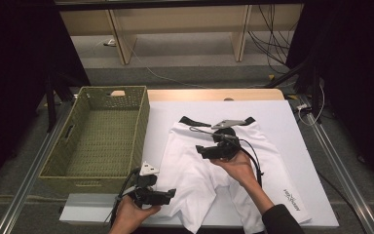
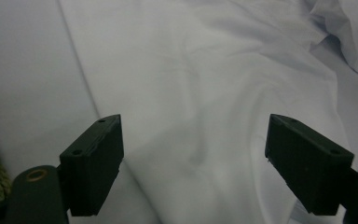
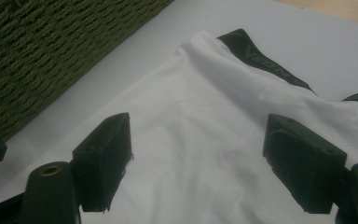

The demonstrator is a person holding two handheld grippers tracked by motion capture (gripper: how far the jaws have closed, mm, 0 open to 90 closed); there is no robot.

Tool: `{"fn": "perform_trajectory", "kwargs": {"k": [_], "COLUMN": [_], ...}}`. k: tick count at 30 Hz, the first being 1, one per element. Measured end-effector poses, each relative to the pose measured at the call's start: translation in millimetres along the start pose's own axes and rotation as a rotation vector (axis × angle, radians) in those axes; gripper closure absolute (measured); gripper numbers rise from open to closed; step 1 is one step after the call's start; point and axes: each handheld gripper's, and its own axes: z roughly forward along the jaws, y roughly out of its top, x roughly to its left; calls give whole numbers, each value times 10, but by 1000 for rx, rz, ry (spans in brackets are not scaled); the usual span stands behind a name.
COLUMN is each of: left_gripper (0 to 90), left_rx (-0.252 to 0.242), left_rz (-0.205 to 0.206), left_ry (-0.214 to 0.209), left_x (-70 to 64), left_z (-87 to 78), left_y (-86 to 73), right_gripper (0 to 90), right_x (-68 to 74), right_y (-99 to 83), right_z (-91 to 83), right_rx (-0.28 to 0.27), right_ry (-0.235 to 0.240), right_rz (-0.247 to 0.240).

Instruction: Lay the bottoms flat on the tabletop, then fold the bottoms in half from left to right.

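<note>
White shorts (image 1: 185,165) with a black waistband (image 1: 192,121) lie spread on the white mat (image 1: 292,126), legs toward the person. My left gripper (image 1: 171,193) is open at the near left leg hem and points right; in the left gripper view (image 2: 193,123) its jaws stand wide apart just over the white cloth (image 2: 205,70). My right gripper (image 1: 199,151) hovers open over the middle of the shorts and points left. In the right gripper view (image 3: 198,120) nothing is between its jaws, with the shorts (image 3: 214,88) and waistband (image 3: 261,56) below and ahead.
An empty green woven basket (image 1: 141,126) stands left of the shorts, close to the mat's edge; its wall (image 3: 37,46) shows in the right gripper view. Bare wooden tabletop (image 1: 214,94) shows behind the mat. Cables and shelf legs lie on the floor beyond.
</note>
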Motion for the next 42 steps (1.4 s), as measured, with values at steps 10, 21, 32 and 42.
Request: {"fn": "perform_trajectory", "kwargs": {"k": [10, 21, 32, 42], "left_gripper": [194, 232, 315, 630], "left_rx": [27, 60, 91, 99], "left_rz": [4, -17, -30, 17], "left_ry": [15, 29, 24, -1], "left_x": [-37, -6, 42, 36], "left_z": [-19, 37, 141, 203], "left_y": [-106, -137, -125, -118], "right_gripper": [245, 242, 243, 249], "right_x": [91, 174, 164, 143], "right_y": [62, 44, 23, 24], "right_z": [199, 377, 400, 353], "right_rx": [17, 50, 68, 65], "right_ry": [17, 31, 32, 22], "right_rz": [-14, -49, -56, -61]}}
